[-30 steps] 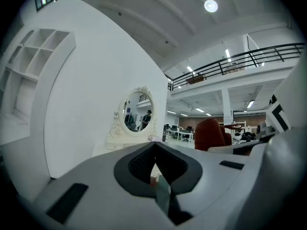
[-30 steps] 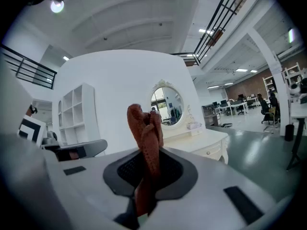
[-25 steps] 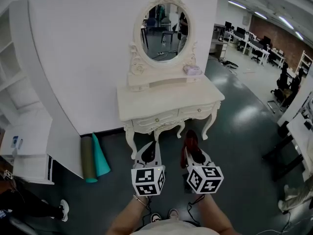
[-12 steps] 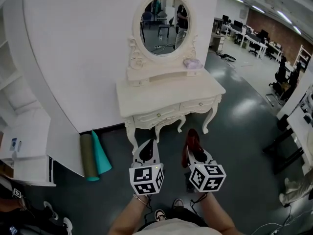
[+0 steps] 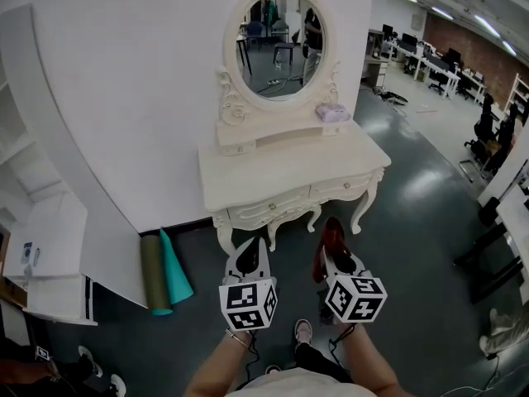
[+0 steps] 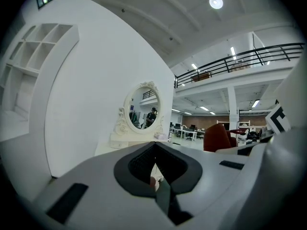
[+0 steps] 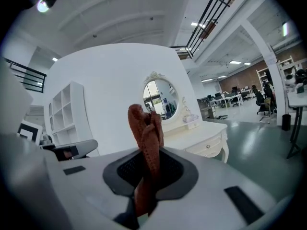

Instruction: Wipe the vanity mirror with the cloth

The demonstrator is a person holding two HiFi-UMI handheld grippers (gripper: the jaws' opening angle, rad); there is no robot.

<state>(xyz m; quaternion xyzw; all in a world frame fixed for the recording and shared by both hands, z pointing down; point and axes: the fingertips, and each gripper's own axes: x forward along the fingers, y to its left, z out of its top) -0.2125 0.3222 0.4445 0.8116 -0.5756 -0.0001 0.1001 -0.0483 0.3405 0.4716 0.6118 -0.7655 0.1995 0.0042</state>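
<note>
We hold both grippers low and side by side above the dark floor (image 5: 413, 222), in front of the vanity table (image 5: 248, 190) and well apart from it. Left gripper (image 5: 250, 253): jaws pressed together, with nothing between them in the left gripper view. Right gripper (image 5: 333, 251): jaws pinching the reddish-brown cloth (image 5: 332, 231), which stands up from between the pads as a twisted bunch. The oval vanity mirror (image 5: 278, 46), in an ornate cream frame, stands upright at the back of the table against the white wall (image 5: 124, 98); the cloth is not touching it. A small lilac object (image 5: 332, 114) sits on the ledge at the mirror's lower right. Two rolled mats (image 5: 161, 271), olive and teal, sit at the foot of the wall, left of the table.
</note>
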